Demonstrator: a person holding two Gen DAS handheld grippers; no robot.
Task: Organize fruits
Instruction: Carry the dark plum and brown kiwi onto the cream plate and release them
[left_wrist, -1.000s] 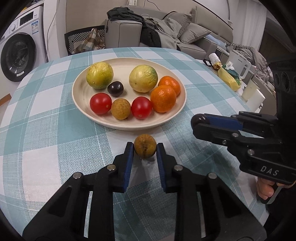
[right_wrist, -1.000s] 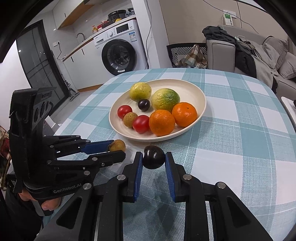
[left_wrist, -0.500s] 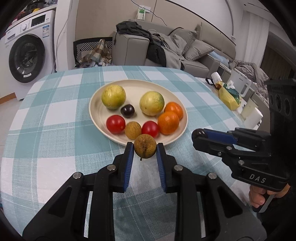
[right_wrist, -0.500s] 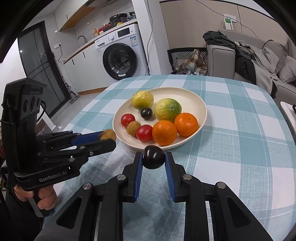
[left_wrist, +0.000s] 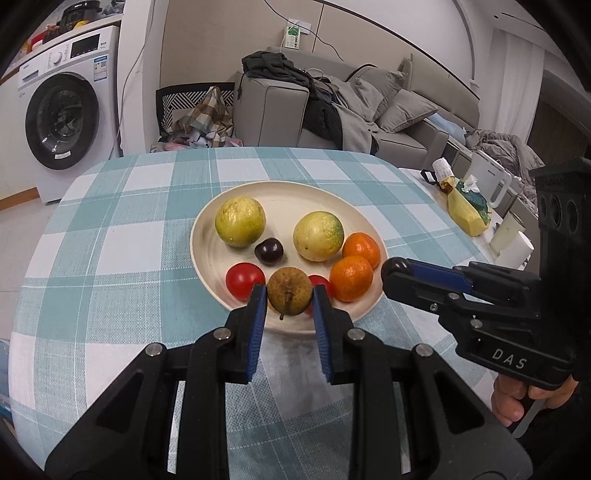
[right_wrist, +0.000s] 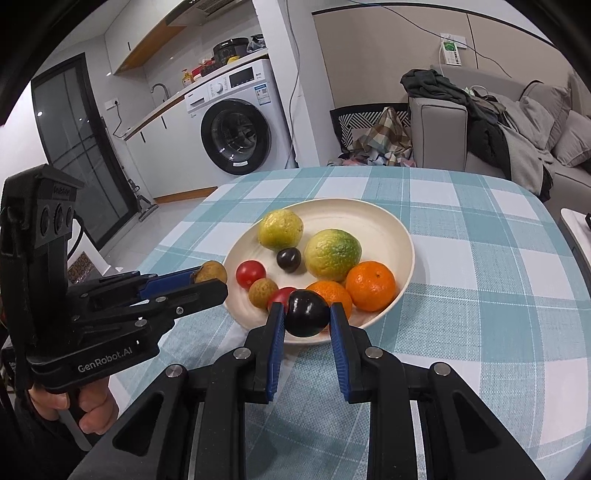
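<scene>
A cream plate (left_wrist: 207, 236) (right_wrist: 388, 229) on the checked table holds two yellow-green fruits, two oranges, two red tomatoes, a dark plum and a brown longan. My left gripper (left_wrist: 290, 295) is shut on a brown longan (left_wrist: 290, 291), held above the plate's near rim; it also shows in the right wrist view (right_wrist: 212, 273). My right gripper (right_wrist: 306, 314) is shut on a dark plum (right_wrist: 307, 313), held above the plate's near edge. In the left wrist view the right gripper (left_wrist: 397, 273) sits just right of the plate.
A teal checked cloth (left_wrist: 110, 251) covers the round table. A side table with a yellow bag (left_wrist: 465, 214) and white kettle (left_wrist: 487, 184) stands at the right. A washing machine (right_wrist: 236, 133) and sofa (left_wrist: 332, 110) are beyond the table.
Both grippers have risen from the tabletop with their fruit and moved forward to the plate's near rim.
</scene>
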